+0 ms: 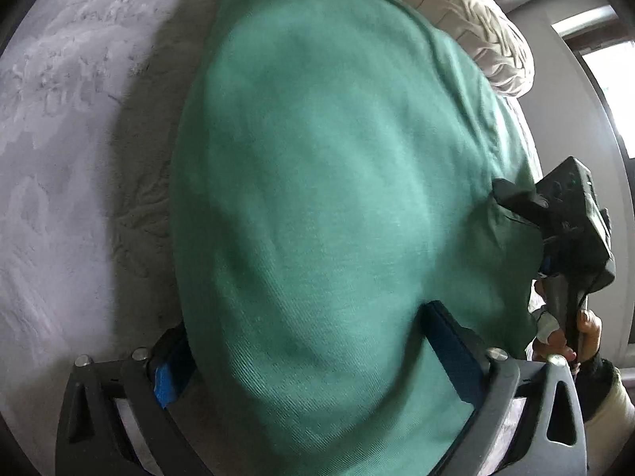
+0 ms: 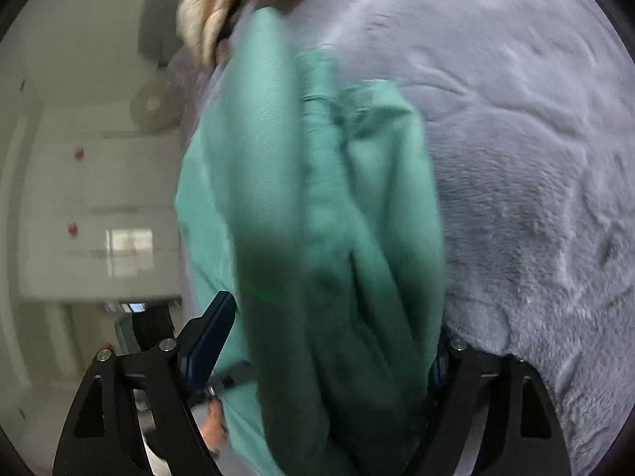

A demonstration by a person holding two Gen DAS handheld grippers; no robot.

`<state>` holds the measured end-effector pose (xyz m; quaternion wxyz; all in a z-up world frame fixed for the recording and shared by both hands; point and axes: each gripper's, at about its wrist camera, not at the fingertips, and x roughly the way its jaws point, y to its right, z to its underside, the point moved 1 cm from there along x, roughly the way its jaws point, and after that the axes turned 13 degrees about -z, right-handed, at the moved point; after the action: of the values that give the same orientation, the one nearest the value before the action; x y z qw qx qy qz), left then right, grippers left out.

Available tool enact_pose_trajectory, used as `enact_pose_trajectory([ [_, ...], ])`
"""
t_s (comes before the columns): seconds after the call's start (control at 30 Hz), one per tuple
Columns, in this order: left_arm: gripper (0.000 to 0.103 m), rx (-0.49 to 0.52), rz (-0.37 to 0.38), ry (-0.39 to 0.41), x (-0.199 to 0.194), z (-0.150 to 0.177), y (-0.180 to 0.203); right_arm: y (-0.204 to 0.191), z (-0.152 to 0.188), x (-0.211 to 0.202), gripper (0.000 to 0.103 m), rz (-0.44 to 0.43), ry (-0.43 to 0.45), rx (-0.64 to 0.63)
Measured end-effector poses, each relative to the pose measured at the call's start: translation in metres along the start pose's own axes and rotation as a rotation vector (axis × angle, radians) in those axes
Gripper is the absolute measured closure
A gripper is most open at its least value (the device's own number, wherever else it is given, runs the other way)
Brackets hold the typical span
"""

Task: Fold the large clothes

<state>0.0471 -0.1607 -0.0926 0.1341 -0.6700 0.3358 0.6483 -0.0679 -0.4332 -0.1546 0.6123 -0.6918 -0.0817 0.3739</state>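
Green garment (image 1: 317,198) spread over the grey plush bed cover (image 1: 59,158), reaching up to the cream pillow (image 1: 488,39) at its far edge.
Left gripper (image 1: 303,323) spread wide, cloth filling the gap and covering part of one pad; impossible to say whether gripped. Right gripper (image 2: 333,317) also wide, blurred bunched folds between, far finger hidden; grip likewise unclear. Open cover toward the side away from the pillow.

Green garment (image 1: 317,198); pale grey plush blanket (image 1: 59,158); cream pillow (image 1: 488,27).
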Motion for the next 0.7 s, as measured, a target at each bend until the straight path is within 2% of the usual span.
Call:
enact_pose_trajectory([
  [0.03, 0.027, 0.005, -0.006, 0.004, -0.005, 0.000, 0.001, 0.001, 0.001, -0.002, 0.053, -0.008, 0.013, 0.018],
  [0.07, 0.039, 0.008, 0.002, 0.011, -0.012, 0.001, 0.002, 0.002, 0.003, -0.003, 0.071, -0.038, 0.015, 0.039],
  [0.13, 0.051, 0.009, 0.020, 0.023, -0.026, 0.001, 0.003, -0.001, 0.009, -0.008, 0.078, -0.108, 0.030, 0.057],
  [0.2, 0.057, 0.001, 0.067, 0.039, -0.045, 0.001, 0.002, -0.014, 0.016, -0.011, 0.079, -0.150, 0.039, 0.042],
  [0.27, 0.057, 0.005, 0.104, 0.058, -0.064, 0.005, 0.000, -0.031, 0.025, -0.011, 0.079, -0.184, 0.045, 0.027],
  [0.43, 0.057, 0.061, 0.138, 0.101, -0.116, 0.026, -0.011, -0.076, 0.057, -0.018, 0.079, -0.239, 0.056, -0.012],
  [0.57, 0.057, 0.108, 0.119, 0.090, -0.148, 0.064, -0.033, -0.093, 0.101, -0.010, 0.079, -0.262, 0.059, 0.001],
  [0.7, 0.057, 0.111, 0.072, 0.040, -0.157, 0.113, -0.059, -0.092, 0.157, 0.021, 0.079, -0.262, 0.044, 0.053],
])
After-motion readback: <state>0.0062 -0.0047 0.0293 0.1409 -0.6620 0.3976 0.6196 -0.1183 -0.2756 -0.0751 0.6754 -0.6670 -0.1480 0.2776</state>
